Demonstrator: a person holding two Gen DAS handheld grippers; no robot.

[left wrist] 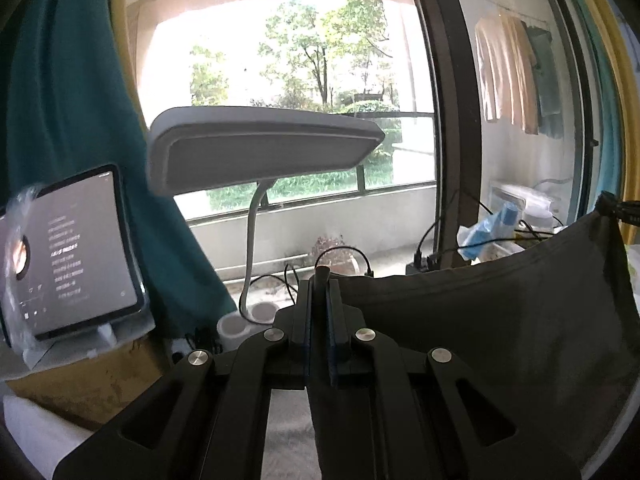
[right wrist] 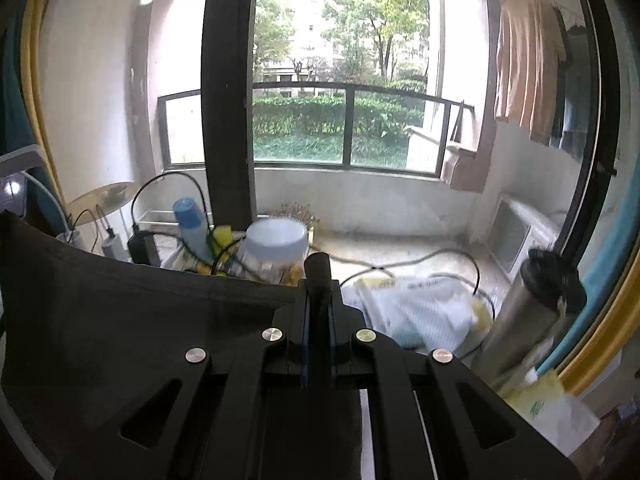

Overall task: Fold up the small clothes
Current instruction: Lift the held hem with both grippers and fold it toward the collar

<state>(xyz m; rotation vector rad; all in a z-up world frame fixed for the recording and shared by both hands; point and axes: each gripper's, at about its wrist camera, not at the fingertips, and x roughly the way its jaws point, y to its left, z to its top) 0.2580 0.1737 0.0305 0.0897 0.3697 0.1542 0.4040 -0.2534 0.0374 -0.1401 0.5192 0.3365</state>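
A dark grey garment (left wrist: 500, 320) hangs stretched in the air between my two grippers. My left gripper (left wrist: 320, 280) is shut on its left top corner, with a pinch of cloth sticking out past the fingertips. The cloth spreads to the right, where the tip of my right gripper shows at the far edge (left wrist: 624, 210). In the right wrist view my right gripper (right wrist: 318, 276) is shut on the garment's (right wrist: 140, 320) other top corner, and the cloth spreads left and down.
A grey desk lamp (left wrist: 260, 148) and a tablet on a stand (left wrist: 80, 252) stand ahead on the left by a teal curtain (left wrist: 80, 100). Cables, a blue-lidded jar (right wrist: 276, 240), a blue bottle (right wrist: 192, 224) and a steel tumbler (right wrist: 532, 312) crowd the window side.
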